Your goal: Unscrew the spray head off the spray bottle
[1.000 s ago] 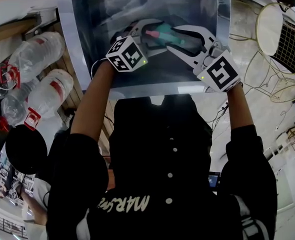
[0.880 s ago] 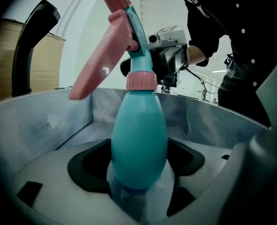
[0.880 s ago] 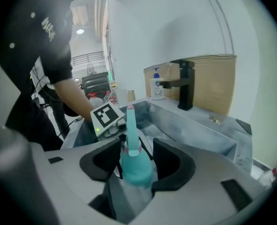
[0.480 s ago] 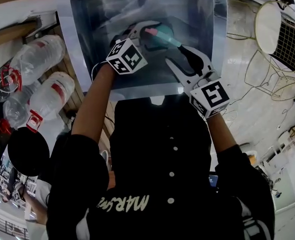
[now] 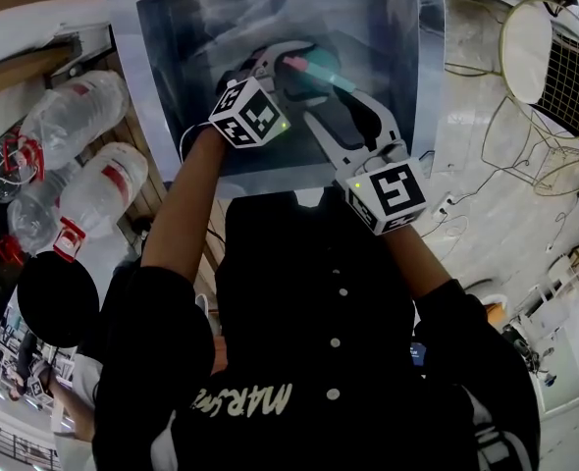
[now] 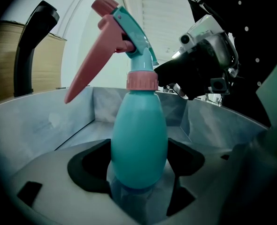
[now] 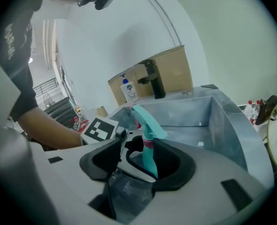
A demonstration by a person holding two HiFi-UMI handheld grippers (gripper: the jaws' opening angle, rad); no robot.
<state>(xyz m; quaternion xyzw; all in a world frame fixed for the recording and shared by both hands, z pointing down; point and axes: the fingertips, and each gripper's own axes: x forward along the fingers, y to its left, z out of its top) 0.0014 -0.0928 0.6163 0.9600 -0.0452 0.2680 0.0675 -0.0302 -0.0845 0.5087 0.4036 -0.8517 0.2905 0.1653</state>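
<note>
Backing my right gripper (image 5: pixel 341 114) off the spray head (image 6: pixel 124 36) is what has just changed: a moment ago its tips were up at the head, and now it sits nearer my body, rolled over, with its jaws having just been opening and now standing wide. In the right gripper view the spray bottle (image 7: pixel 149 157) shows through the gap between those jaws, but it is out beyond them and neither pad touches it. I read this as a release to reset my wrist between 2 turns, not the end of the job, because the pink collar (image 6: pixel 142 81) is seated on the neck and the head is on. My left gripper (image 5: pixel 288 62) has not shifted and clamps the teal belly of the bottle (image 6: pixel 138 144) from both sides, holding it inside the steel basin (image 5: pixel 388 27); whether its base touches the basin floor I cannot tell. The bottle's long axis runs close to upright, base down and head on top, leaning only a little. In the head view the nozzle and pink trigger point to the left, toward my left gripper's side, with the teal back of the head facing my right gripper.
</note>
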